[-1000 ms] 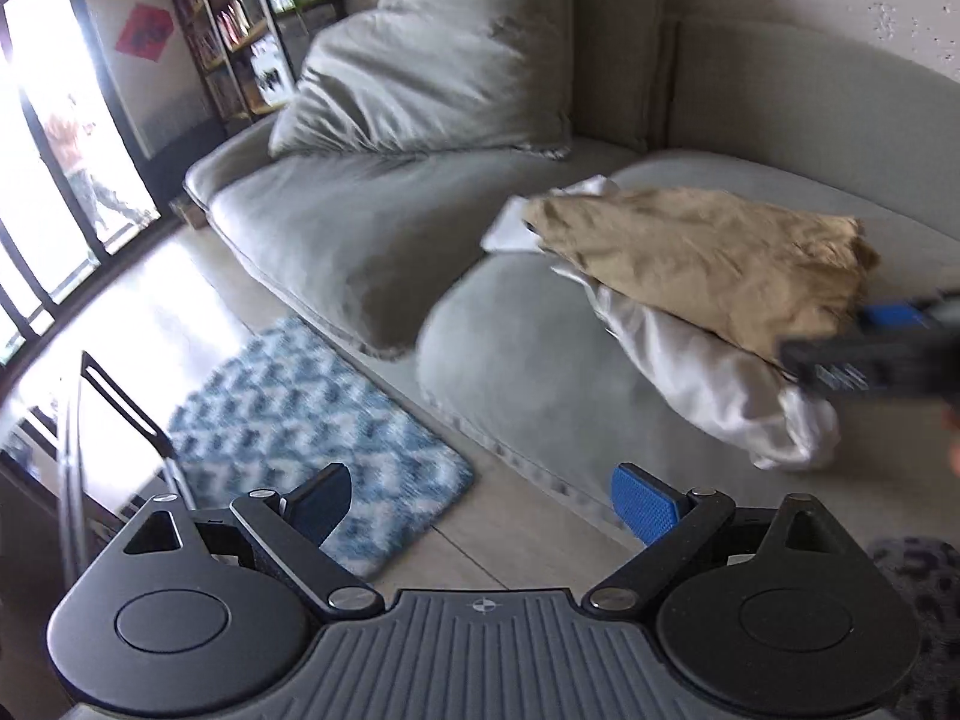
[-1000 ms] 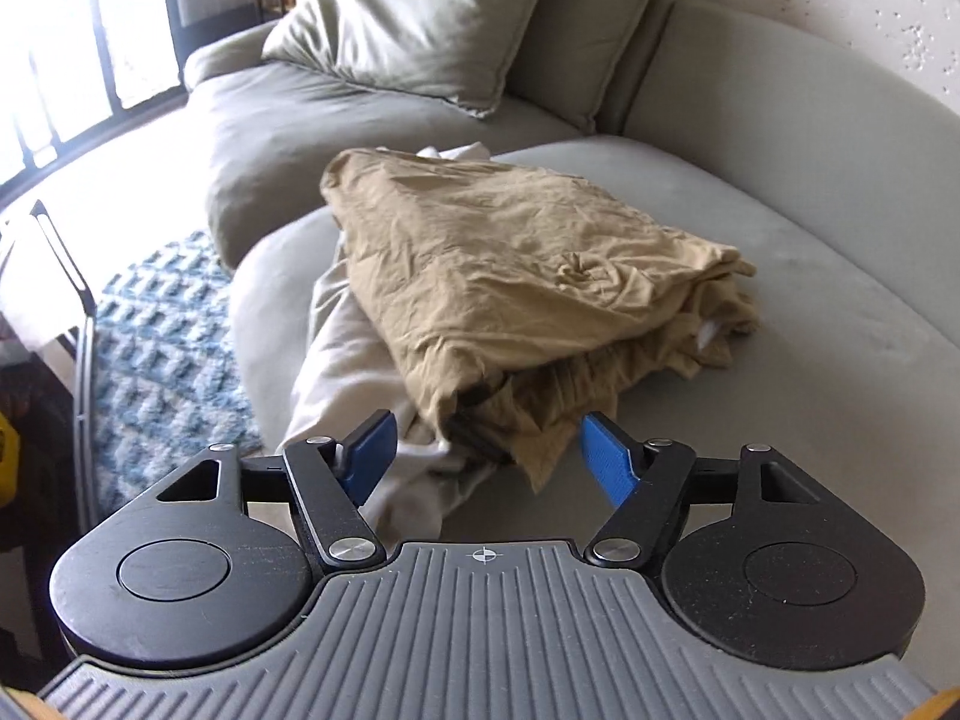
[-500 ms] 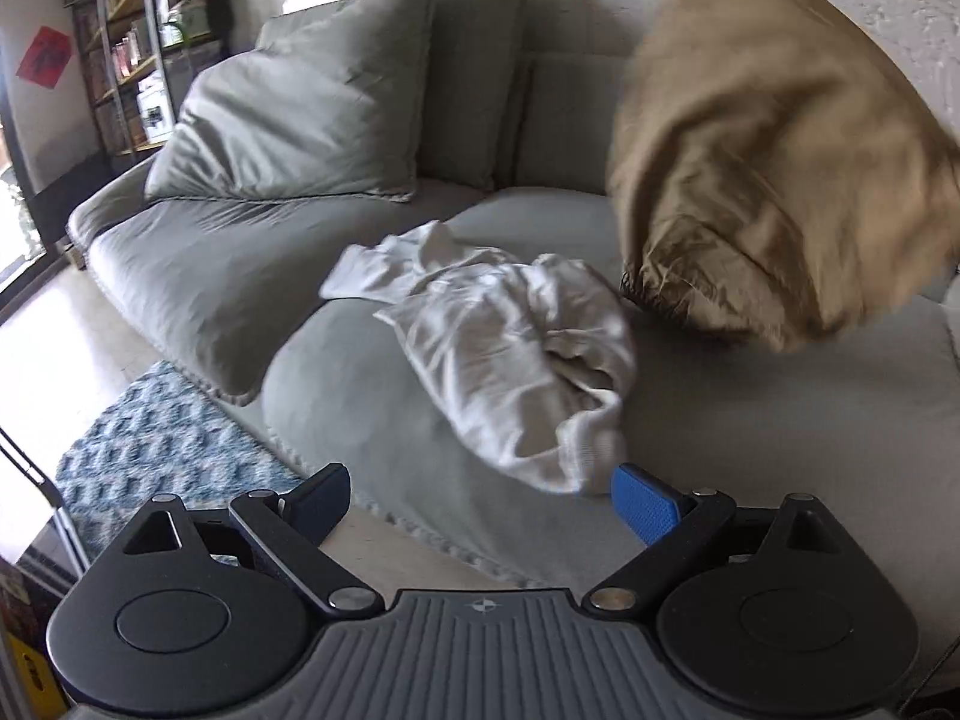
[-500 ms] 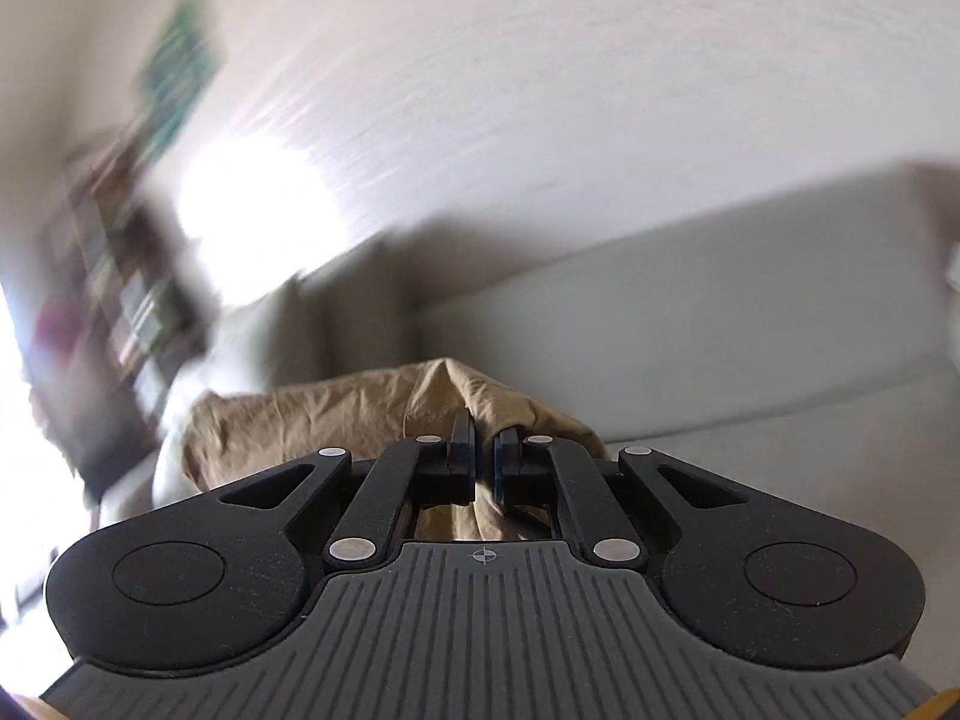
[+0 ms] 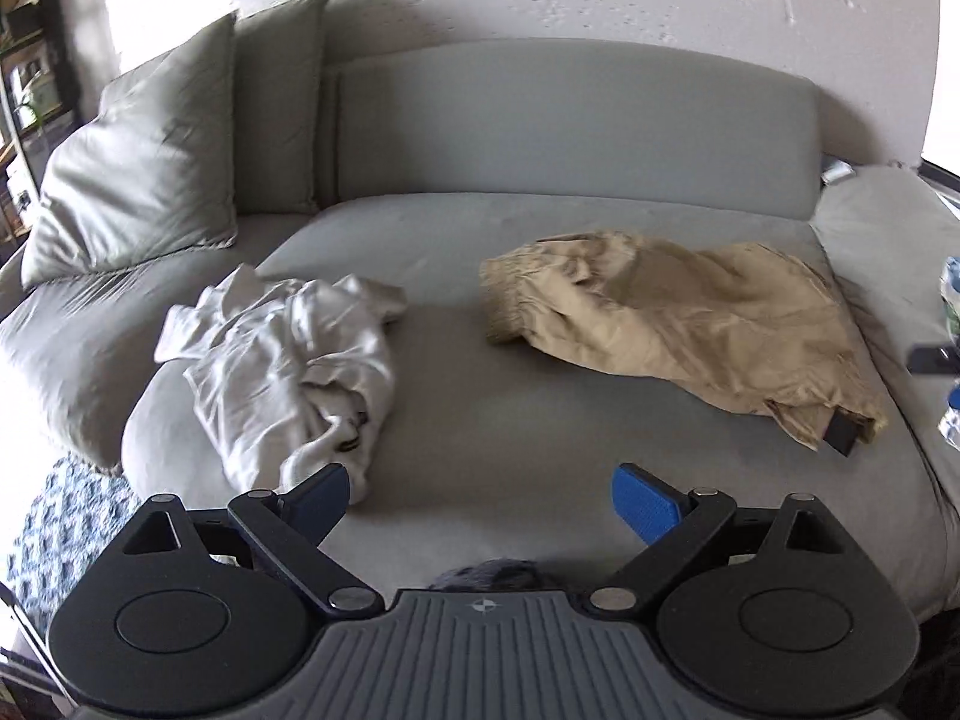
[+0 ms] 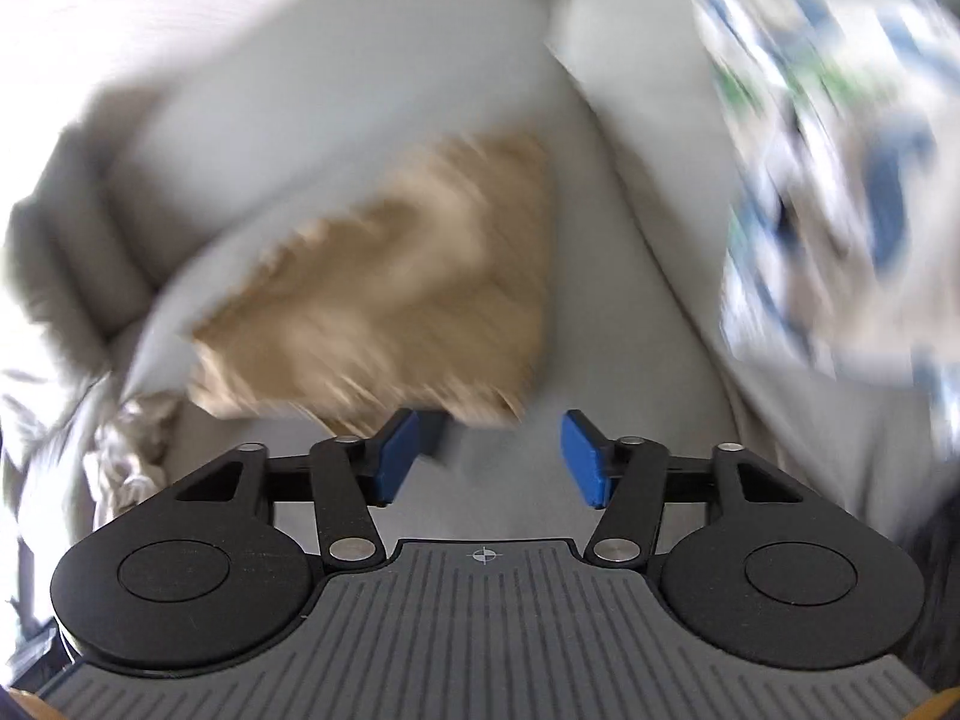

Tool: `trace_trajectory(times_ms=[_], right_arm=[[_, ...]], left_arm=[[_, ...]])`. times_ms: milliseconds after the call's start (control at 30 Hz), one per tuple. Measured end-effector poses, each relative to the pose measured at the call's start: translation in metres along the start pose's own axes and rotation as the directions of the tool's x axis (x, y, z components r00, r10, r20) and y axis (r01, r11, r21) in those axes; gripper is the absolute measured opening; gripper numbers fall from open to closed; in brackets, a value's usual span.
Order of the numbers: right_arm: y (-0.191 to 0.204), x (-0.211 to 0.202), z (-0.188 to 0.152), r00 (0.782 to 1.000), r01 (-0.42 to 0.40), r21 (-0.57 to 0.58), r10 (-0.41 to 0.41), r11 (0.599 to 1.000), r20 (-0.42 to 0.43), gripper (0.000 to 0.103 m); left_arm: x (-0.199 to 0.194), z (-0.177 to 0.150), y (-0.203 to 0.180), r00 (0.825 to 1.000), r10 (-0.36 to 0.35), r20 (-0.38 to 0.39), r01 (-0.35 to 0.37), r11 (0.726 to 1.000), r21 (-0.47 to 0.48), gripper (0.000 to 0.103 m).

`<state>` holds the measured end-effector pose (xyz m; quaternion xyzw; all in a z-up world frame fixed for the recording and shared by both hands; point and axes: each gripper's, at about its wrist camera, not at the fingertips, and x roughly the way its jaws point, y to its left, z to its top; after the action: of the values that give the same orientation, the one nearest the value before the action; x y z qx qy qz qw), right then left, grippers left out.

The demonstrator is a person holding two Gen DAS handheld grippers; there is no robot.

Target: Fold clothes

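A tan garment [image 5: 678, 324] lies crumpled on the right of the grey sofa seat [image 5: 480, 396]; a black tag shows at its near corner. A white garment [image 5: 288, 360] lies bunched on the left. My left gripper [image 5: 480, 495] is open and empty, over the seat's front edge between the two garments. My right gripper [image 6: 486, 456] is open and empty, just in front of the tan garment [image 6: 396, 300], which is blurred by motion. The white garment [image 6: 132, 438] shows at the far left of the right wrist view.
Two grey pillows [image 5: 138, 162] lean at the back left of the sofa. A blue and white patterned cushion [image 6: 840, 180] sits at the right end. A blue patterned rug [image 5: 54, 528] lies on the floor at left.
My right gripper was shut on the tan garment and held it up; it has let go and opened. The tan garment now lies on the right of the seat, apart from the white one.
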<state>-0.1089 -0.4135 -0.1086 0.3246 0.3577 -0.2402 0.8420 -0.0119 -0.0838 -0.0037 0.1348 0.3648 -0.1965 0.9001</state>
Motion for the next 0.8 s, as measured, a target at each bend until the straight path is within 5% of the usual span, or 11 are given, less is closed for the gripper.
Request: trace_trajectory(times_ms=[67,200,333,467,600,700,733,767,800], right_arm=[[0.004,-0.008,0.006,0.997,-0.022,-0.070,0.026,0.997,0.068,0.076],[0.011,0.012,0.012,0.997,-0.073,-0.083,0.076,0.994,0.034,0.076],[0.063,0.027,-0.005,0.993,-0.081,-0.340,0.106,0.937,0.054,0.088],[0.125,0.047,-0.038,0.986,-0.094,-0.628,0.157,0.773,0.046,0.092],[0.176,0.083,-0.079,0.976,0.098,-0.853,0.119,0.512,0.183,0.093],[0.195,0.118,-0.093,0.959,0.247,-0.896,0.041,0.369,0.282,0.092],[0.198,0.127,-0.094,0.952,0.281,-0.898,0.024,0.338,0.307,0.087],[0.202,0.136,-0.095,0.943,0.314,-0.899,0.008,0.306,0.332,0.068],[0.201,0.133,-0.085,0.946,0.289,-0.889,0.037,0.354,0.322,0.050]], left_arm=[[0.001,-0.002,-0.005,1.000,-0.015,-0.008,0.015,1.000,0.015,0.097],[0.006,-0.005,0.000,0.999,0.019,-0.031,-0.018,1.000,0.009,0.097],[0.010,-0.006,0.017,0.998,0.056,-0.041,-0.057,0.998,-0.040,0.097],[0.017,-0.011,0.040,0.994,0.081,-0.070,-0.089,0.989,-0.118,0.097],[0.020,-0.017,0.063,0.993,0.080,-0.083,-0.095,0.977,-0.191,0.097],[0.022,-0.021,0.074,0.993,0.081,-0.081,-0.097,0.970,-0.223,0.097],[0.022,-0.022,0.076,0.994,0.079,-0.080,-0.096,0.969,-0.229,0.097],[0.022,-0.023,0.078,0.994,0.078,-0.079,-0.094,0.967,-0.235,0.097],[0.022,-0.024,0.079,0.994,0.075,-0.077,-0.092,0.966,-0.240,0.097]])
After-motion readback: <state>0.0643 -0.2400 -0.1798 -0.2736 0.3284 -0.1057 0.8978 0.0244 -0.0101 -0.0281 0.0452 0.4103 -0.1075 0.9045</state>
